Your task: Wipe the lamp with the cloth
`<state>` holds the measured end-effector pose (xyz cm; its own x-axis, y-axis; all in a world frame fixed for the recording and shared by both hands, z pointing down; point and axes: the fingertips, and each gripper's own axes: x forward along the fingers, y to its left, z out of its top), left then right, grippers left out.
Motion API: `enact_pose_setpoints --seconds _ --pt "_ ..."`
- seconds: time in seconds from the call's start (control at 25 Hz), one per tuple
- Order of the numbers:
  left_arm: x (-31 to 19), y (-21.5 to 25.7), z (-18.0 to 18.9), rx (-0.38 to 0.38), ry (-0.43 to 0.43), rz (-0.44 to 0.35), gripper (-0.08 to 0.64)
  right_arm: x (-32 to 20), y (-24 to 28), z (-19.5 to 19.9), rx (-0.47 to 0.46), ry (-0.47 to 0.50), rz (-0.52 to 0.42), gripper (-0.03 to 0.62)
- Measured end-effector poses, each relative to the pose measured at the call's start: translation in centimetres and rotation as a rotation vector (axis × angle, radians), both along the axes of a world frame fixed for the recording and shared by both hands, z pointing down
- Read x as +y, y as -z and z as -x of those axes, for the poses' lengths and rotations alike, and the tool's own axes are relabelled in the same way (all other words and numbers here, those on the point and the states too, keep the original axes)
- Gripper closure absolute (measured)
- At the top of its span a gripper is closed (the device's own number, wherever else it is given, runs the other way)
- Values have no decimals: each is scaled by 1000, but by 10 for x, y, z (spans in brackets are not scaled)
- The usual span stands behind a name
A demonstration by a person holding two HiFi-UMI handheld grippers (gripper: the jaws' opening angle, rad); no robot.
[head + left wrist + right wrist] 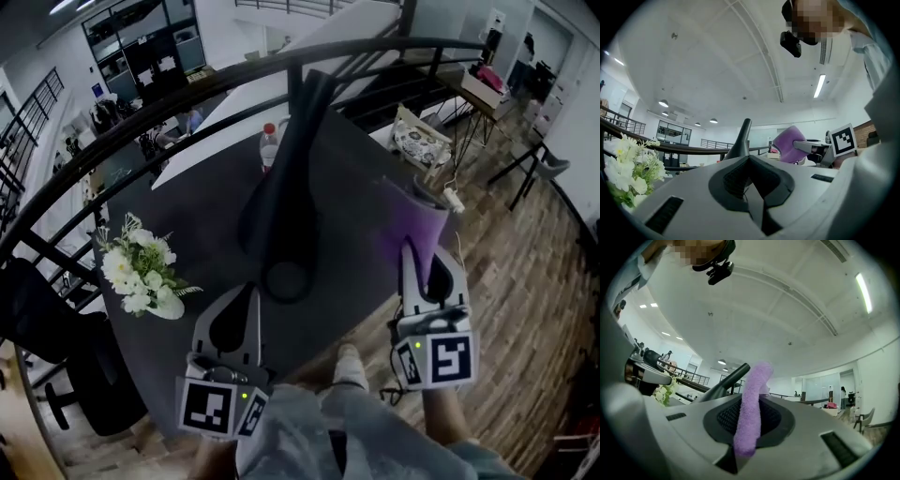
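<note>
A tall black lamp (281,197) stands on the dark table (187,216), its round base near the front edge. My right gripper (410,246) is shut on a purple cloth (412,230), held upright to the right of the lamp and apart from it. In the right gripper view the cloth (752,404) rises between the jaws of the right gripper (754,397), with the lamp (729,378) behind it. My left gripper (250,287) is shut on nothing, just left of the lamp's base. From the left gripper (749,157) the lamp (740,136) and the cloth (787,143) show ahead.
A bunch of white flowers (141,267) lies on the table's left side. A plastic bottle (269,145) stands behind the lamp. A curved black railing (141,117) crosses the far side. A black office chair (56,328) stands at the left, and wooden floor (525,281) lies to the right.
</note>
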<state>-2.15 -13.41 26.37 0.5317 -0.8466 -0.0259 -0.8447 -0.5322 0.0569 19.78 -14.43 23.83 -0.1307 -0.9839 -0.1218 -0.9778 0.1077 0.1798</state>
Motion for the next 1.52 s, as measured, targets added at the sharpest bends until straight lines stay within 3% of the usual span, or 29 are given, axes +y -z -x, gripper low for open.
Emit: enact_pose_setpoints --seconds 0.56,0.84,1.16,1.52 --pt "-8 8 18 9 179 -1 555 -97 58 9 31 106 -98 540" --pt "2 6 33 13 237 4 555 -126 91 38 156 191 -173 540" --pt "8 -1 47 19 259 18 555 -129 68 88 335 342 -140 540" --pt "14 -4 53 11 243 24 555 -112 18 122 421 404 -34 538"
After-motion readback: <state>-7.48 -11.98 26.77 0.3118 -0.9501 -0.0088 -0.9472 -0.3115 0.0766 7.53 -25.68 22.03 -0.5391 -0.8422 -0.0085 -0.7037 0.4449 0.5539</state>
